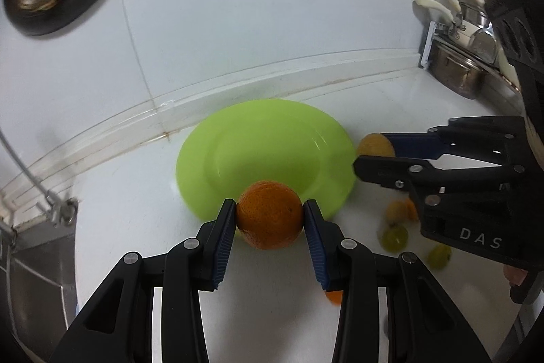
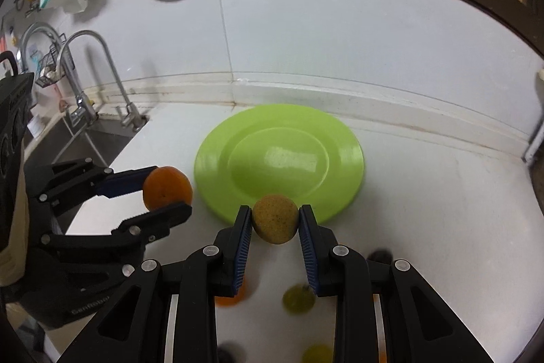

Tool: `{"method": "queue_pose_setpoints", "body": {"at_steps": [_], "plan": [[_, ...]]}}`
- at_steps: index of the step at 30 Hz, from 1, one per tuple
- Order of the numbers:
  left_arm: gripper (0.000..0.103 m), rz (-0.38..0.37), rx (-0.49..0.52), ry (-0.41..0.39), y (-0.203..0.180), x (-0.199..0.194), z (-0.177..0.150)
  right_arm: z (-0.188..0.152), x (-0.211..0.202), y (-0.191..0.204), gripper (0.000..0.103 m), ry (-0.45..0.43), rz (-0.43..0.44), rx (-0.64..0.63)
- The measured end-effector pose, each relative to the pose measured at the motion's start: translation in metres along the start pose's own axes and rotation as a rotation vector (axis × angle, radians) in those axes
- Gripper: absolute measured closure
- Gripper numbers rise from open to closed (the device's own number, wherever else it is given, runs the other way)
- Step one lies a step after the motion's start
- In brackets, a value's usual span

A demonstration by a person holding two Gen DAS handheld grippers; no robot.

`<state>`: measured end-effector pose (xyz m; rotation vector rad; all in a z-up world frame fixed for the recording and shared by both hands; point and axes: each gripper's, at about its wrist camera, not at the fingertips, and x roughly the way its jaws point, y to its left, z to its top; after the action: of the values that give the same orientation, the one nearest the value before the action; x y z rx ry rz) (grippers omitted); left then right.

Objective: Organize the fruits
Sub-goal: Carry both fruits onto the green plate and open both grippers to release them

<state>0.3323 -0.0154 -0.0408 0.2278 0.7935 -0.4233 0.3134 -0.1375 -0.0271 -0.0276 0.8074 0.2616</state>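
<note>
On the white tabletop (image 1: 136, 227) the green plate (image 1: 265, 152) holds nothing yet, so sorting looks barely begun; small fruits (image 1: 394, 235) lie loose nearby. At left, the left gripper (image 1: 269, 215) has its fingers clamped on an orange (image 1: 269, 219) above the plate's near rim; at right, the right gripper (image 2: 274, 220) pinches a brownish-yellow fruit (image 2: 274, 219) likewise.

Glossy plastic plate (image 2: 343, 159); dimpled orange (image 1: 269, 215); ribbed tong pads (image 1: 224, 247).
</note>
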Motion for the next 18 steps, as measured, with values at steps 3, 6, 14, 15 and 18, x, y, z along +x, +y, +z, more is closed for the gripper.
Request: {"method": "queue_pose_setpoints", "body": {"at_steps": [3,6,14,15,18], "plan": [[0.063,0.002,-0.004,0.035,0.004,0.019,0.008,0.010,0.018,-0.010,0.074,0.038,0.031,0.016],[0.063,0.000,-0.021,0.067,0.010,0.034,0.012,0.016,0.034,-0.017,0.074,0.070,0.034,0.011],[0.063,-0.002,-0.059,0.119,0.021,0.061,0.017,0.025,0.074,-0.026,0.074,0.154,0.064,0.030],[0.063,-0.001,-0.060,0.125,0.022,0.062,0.017,0.026,0.076,-0.028,0.074,0.158,0.070,0.033],[0.055,0.007,-0.060,0.119,0.020,0.062,0.019,0.026,0.077,-0.030,0.073,0.152,0.063,0.024]]}}
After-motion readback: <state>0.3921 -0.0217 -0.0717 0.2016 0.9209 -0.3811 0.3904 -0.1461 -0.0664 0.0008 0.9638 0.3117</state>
